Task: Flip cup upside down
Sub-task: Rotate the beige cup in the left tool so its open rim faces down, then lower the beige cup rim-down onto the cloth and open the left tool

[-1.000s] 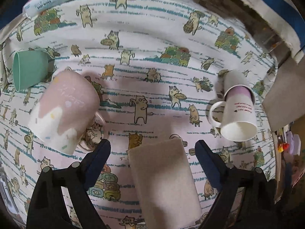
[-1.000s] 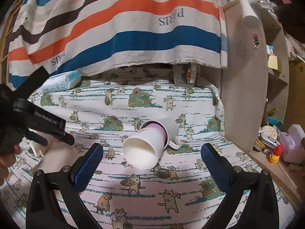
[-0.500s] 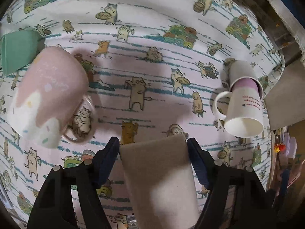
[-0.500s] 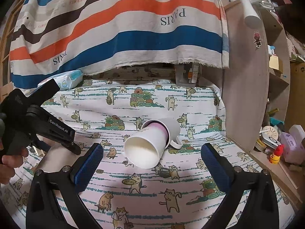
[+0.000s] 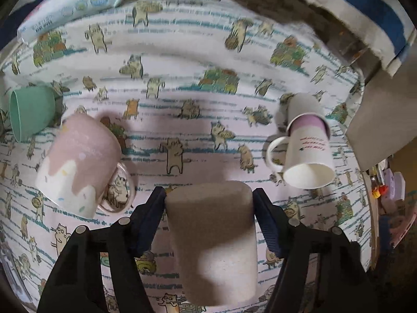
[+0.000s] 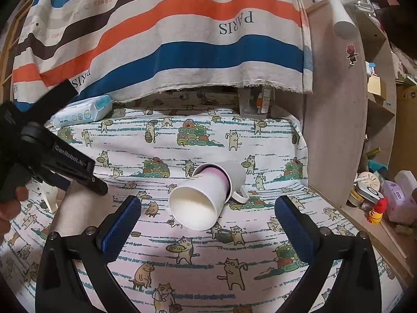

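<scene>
My left gripper is shut on a beige cup, held between both blue pads above the cat-print cloth; its closed base points away from the camera. The left gripper body also shows in the right wrist view, with the beige cup below it. My right gripper is open and empty, facing a paper cup that lies on its side, nested in a white mug. That nested pair shows at the right in the left wrist view.
A pink-and-white mug and a green cup lie on their sides at the left. A wipes pack lies at the back. A striped cloth hangs behind. A wooden shelf unit stands at the right.
My left gripper closed its jaws onto the beige cup and lifted it, tilting back so more of the far table shows. The right gripper stayed open and nearly still.
</scene>
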Tool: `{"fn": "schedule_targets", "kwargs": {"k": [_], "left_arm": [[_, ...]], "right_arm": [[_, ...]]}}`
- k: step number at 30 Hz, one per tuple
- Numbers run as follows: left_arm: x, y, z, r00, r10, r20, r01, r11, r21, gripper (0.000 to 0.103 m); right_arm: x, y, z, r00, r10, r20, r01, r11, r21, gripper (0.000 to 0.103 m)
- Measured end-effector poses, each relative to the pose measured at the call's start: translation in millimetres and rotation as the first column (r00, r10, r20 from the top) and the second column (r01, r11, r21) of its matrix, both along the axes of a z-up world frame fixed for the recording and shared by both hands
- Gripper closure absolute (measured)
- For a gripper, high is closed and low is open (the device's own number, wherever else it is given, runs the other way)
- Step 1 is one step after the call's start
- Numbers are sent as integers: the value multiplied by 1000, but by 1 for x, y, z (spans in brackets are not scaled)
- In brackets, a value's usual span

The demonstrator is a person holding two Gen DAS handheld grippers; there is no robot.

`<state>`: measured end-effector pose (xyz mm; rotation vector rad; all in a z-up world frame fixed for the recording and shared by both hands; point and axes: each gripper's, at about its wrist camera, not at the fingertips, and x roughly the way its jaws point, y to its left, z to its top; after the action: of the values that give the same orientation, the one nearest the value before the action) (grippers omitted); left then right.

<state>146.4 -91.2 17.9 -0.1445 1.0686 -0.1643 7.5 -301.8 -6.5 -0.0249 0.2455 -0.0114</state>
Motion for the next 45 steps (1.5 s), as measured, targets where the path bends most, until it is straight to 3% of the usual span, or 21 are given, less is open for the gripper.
{"fn": "schedule_targets", "kwargs": {"k": [4,13,25,27,31,35,37,39,41,43,45], "left_arm": [[-12,-3,16,994,-35,101,35,999,-6,37],[-34,-11,21,974,-102,204,97,995,33,37],[-58,-15,29,911,-154,382,109,984,138,38],[-63,-19,29,894,-176,411,112,978,175,54],[-72,-26,25,866,-210,453,118,968,222,54],[-80,-21,21,850,-216,480,141,972,187,53],[-85,-16,25,836,-202,510,141,978,156,45],[-94,-9,33,803,-184,566,133,982,130,25],[-104,-2,43,761,-176,624,131,984,118,22],[-111,5,50,734,-174,656,134,985,111,17],[-120,15,56,700,-156,697,121,988,100,2]], "right_arm": [[0,0,0,1000,1,0,-1,1000,-1,0],[0,0,0,1000,6,-2,-6,1000,-3,0],[4,0,-2,1000,22,-19,-22,1000,-7,0],[4,0,-2,1000,22,-19,-22,1000,-7,0],[5,0,-2,1000,23,-21,-23,1000,-7,0],[5,0,-3,999,24,-27,-24,1000,-4,0],[5,0,-3,999,24,-29,-24,1000,-4,0],[5,0,-3,999,24,-28,-24,1000,-5,0],[4,1,-3,999,25,-23,-25,1000,-6,0],[3,2,-2,1000,27,-15,-27,1000,-10,0],[1,2,-2,999,32,-5,-32,999,-12,0]]}}
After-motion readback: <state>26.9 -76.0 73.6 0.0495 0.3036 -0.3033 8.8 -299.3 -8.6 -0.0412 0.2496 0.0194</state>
